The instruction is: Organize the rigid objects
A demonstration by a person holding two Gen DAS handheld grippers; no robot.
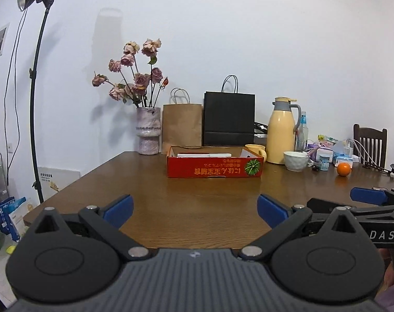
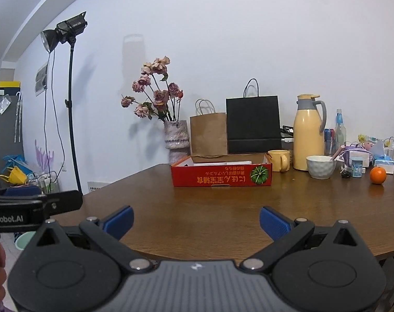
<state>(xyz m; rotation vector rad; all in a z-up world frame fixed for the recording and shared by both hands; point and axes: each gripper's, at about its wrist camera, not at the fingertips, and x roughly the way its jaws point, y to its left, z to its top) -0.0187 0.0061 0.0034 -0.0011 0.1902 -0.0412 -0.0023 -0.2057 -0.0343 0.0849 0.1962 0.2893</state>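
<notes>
A shallow red cardboard box (image 1: 214, 167) (image 2: 221, 176) with white flat items inside sits far across the brown wooden table (image 1: 197, 202) (image 2: 210, 208). To its right stand a yellow mug (image 1: 256, 150) (image 2: 279, 160), a yellow thermos jug (image 1: 282, 130) (image 2: 309, 132), a white bowl (image 1: 295, 160) (image 2: 321, 167) and an orange (image 1: 343, 169) (image 2: 378, 175). My left gripper (image 1: 195, 212) hangs open over the near table edge with nothing between its blue pads. My right gripper (image 2: 196, 222) is open too and holds nothing; its side also shows at the right edge of the left wrist view.
A vase of dried roses (image 1: 148, 132) (image 2: 178, 140), a brown paper bag (image 1: 181, 127) (image 2: 208, 135) and a black bag (image 1: 229, 118) (image 2: 253, 124) line the back wall. Small packets and cables clutter the far right (image 1: 327, 153) (image 2: 366, 156). A light stand (image 1: 37, 104) (image 2: 72, 104) rises at left, a chair (image 1: 369, 140) at right.
</notes>
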